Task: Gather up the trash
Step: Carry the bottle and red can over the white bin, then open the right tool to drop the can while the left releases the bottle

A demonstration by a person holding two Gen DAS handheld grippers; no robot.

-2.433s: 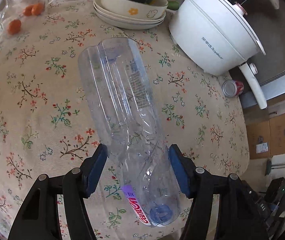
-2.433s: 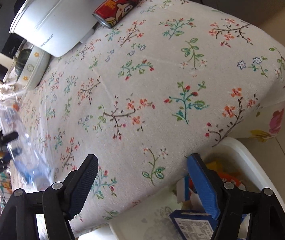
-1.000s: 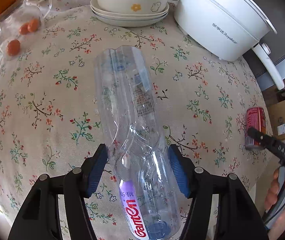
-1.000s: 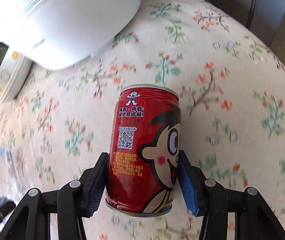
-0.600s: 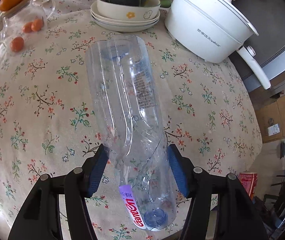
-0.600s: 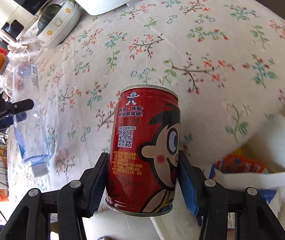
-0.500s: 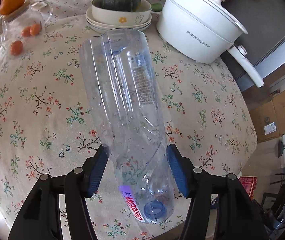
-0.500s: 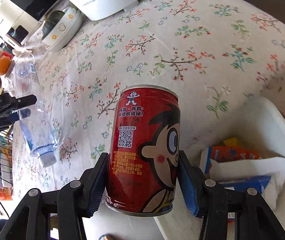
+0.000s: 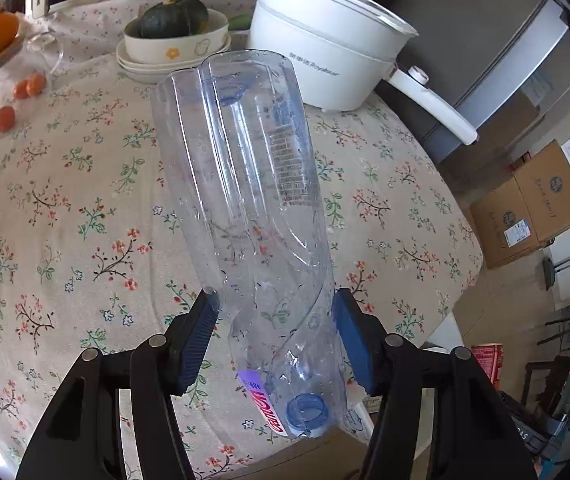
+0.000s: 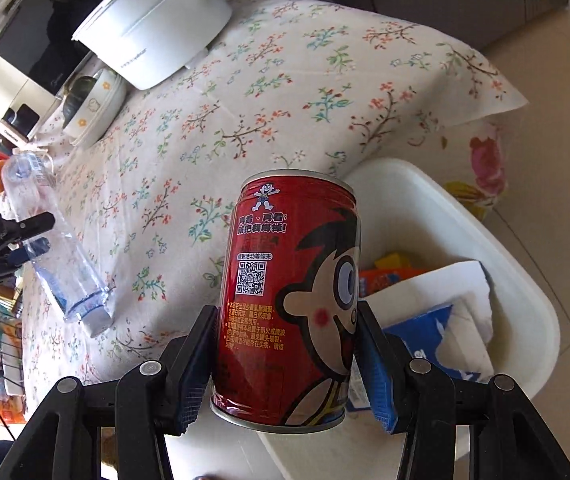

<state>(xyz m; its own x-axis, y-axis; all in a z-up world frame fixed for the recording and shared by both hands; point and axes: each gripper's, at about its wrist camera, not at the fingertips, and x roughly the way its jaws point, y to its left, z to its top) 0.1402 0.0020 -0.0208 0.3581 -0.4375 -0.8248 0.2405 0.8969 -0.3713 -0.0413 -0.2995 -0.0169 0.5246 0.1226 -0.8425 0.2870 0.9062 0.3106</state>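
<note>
My left gripper (image 9: pixel 273 340) is shut on a clear crushed plastic bottle (image 9: pixel 253 200), cap end toward the camera, held above the floral table's near edge. It also shows in the right wrist view (image 10: pixel 57 252), at the left. My right gripper (image 10: pixel 285 356) is shut on a red drink can (image 10: pixel 289 300) with a cartoon face, held upright over the white trash bin (image 10: pixel 525 288) beside the table. The can (image 9: pixel 487 360) shows low right in the left wrist view. The bin holds a blue-and-white carton (image 10: pixel 437 332) and orange wrappers (image 10: pixel 389 272).
A white electric pot (image 9: pixel 325 56) with a long handle stands at the table's far side. Stacked bowls hold a green pumpkin (image 9: pixel 175 16). A glass jug with orange fruit (image 9: pixel 21 84) stands far left. Cardboard boxes (image 9: pixel 533 204) stand on the floor to the right.
My right gripper has carried the can from the table out over the white bin. My left gripper has lifted the bottle and drawn back toward the table's edge.
</note>
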